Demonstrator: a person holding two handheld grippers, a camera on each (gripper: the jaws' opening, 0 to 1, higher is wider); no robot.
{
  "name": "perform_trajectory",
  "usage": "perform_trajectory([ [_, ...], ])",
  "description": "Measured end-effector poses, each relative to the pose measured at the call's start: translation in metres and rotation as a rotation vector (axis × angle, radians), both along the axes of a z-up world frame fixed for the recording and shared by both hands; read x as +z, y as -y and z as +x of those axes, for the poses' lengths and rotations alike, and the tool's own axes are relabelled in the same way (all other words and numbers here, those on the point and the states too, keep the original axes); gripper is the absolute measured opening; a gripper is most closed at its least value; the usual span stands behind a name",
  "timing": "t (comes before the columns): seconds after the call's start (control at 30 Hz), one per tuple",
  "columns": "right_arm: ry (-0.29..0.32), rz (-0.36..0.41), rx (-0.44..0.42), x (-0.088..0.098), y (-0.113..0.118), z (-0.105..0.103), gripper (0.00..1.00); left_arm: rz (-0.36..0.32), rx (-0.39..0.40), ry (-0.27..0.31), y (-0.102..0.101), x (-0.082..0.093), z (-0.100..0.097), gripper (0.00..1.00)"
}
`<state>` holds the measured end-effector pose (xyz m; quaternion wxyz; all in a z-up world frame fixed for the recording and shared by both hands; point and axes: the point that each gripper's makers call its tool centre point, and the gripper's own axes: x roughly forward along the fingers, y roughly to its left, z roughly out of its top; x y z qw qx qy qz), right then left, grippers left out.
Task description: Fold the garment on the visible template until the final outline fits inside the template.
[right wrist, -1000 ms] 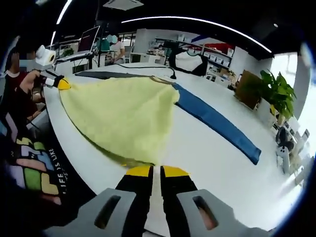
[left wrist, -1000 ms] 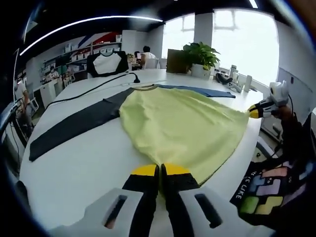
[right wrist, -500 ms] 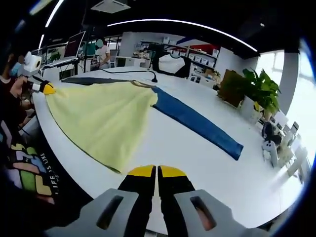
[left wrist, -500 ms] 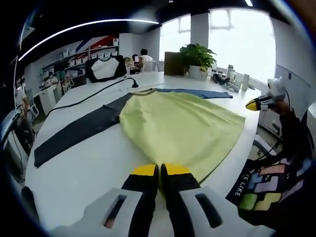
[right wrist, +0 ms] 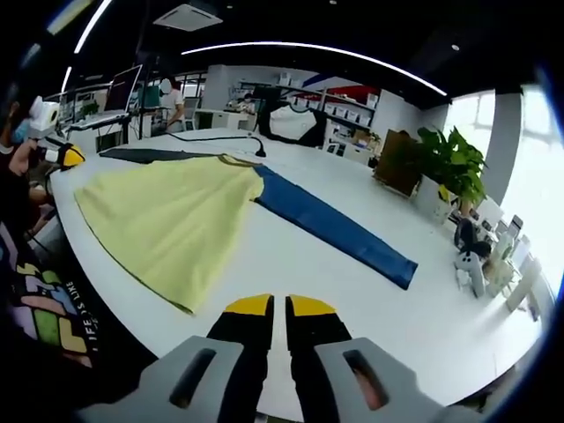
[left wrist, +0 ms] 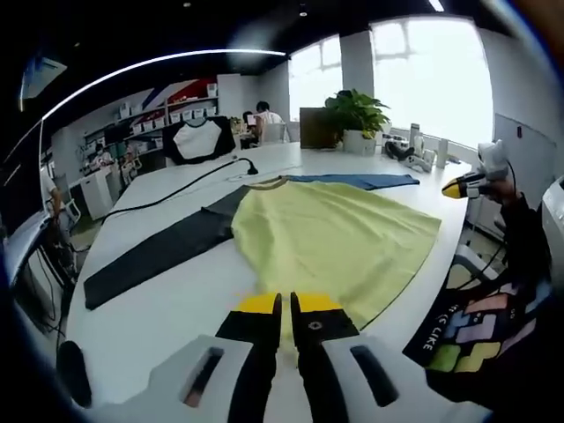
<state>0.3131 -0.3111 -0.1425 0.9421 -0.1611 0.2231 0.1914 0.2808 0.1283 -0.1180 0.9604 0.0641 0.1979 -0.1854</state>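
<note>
My right claw (right wrist: 273, 304), clenched and empty, has let the garment (right wrist: 167, 216) go and backed off; my left claw (left wrist: 282, 304) stays clenched at its hem on the counter (right wrist: 352, 282).

Quick count: one yellow garment (left wrist: 330, 247) spread on the one white worktop (left wrist: 167, 291), with two long sleeves, one black sleeve (left wrist: 163, 247) and one blue sleeve (right wrist: 330, 227). Two claws, the left claw (left wrist: 284, 304) and the right claw (right wrist: 278, 307). One black cable (left wrist: 189, 176) at the far side, one potted plant (left wrist: 357, 110), one black-and-white shirt (left wrist: 198, 141) further back
</note>
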Motion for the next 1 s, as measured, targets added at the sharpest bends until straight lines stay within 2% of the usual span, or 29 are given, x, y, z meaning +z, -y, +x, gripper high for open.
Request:
perform_trajectory([
  [0.1, 0.021, 0.013, -0.008, 0.007, 0.002, 0.001, 0.05, -0.001, 0.035, 0.041, -0.009, 0.007, 0.004, 0.07],
  [0.17, 0.020, 0.006, -0.022, 0.010, 0.005, 0.002, 0.06, -0.011, 0.037, 0.035, -0.011, 0.007, 0.003, 0.08],
  [0.37, 0.084, 0.024, -0.020, 0.029, 0.001, 0.010, 0.08, -0.014, 0.069, 0.072, -0.018, 0.013, 0.009, 0.10],
  [0.5, 0.107, 0.027, -0.024, 0.035, 0.002, 0.013, 0.09, -0.034, 0.095, 0.143, -0.021, 0.027, 0.013, 0.11],
  [0.57, 0.119, 0.037, -0.030, 0.039, 0.004, 0.016, 0.11, -0.055, 0.108, 0.238, -0.022, 0.047, 0.019, 0.11],
  [0.63, 0.128, 0.049, -0.037, 0.043, 0.007, 0.019, 0.13, -0.067, 0.113, 0.242, -0.023, 0.049, 0.019, 0.13],
  [0.77, 0.150, 0.052, -0.054, 0.050, 0.015, 0.026, 0.17, -0.023, 0.159, 0.266, -0.038, 0.051, 0.029, 0.21],
  [0.8, 0.160, 0.053, -0.066, 0.053, 0.019, 0.029, 0.18, -0.020, 0.171, 0.280, -0.044, 0.053, 0.033, 0.22],
  [0.83, 0.165, 0.052, -0.076, 0.055, 0.022, 0.031, 0.19, -0.020, 0.183, 0.327, -0.050, 0.058, 0.039, 0.22],
  [0.87, 0.175, 0.053, -0.091, 0.059, 0.026, 0.034, 0.20, -0.021, 0.201, 0.348, -0.058, 0.056, 0.045, 0.24],
  [0.93, 0.190, 0.058, -0.112, 0.064, 0.031, 0.037, 0.23, -0.003, 0.227, 0.306, -0.068, 0.045, 0.049, 0.30],
  [0.97, 0.202, 0.062, -0.127, 0.067, 0.034, 0.040, 0.25, 0.029, 0.234, 0.296, -0.073, 0.041, 0.052, 0.35],
  [1.0, 0.208, 0.063, -0.135, 0.070, 0.037, 0.042, 0.26, 0.034, 0.251, 0.295, -0.078, 0.039, 0.054, 0.37],
])
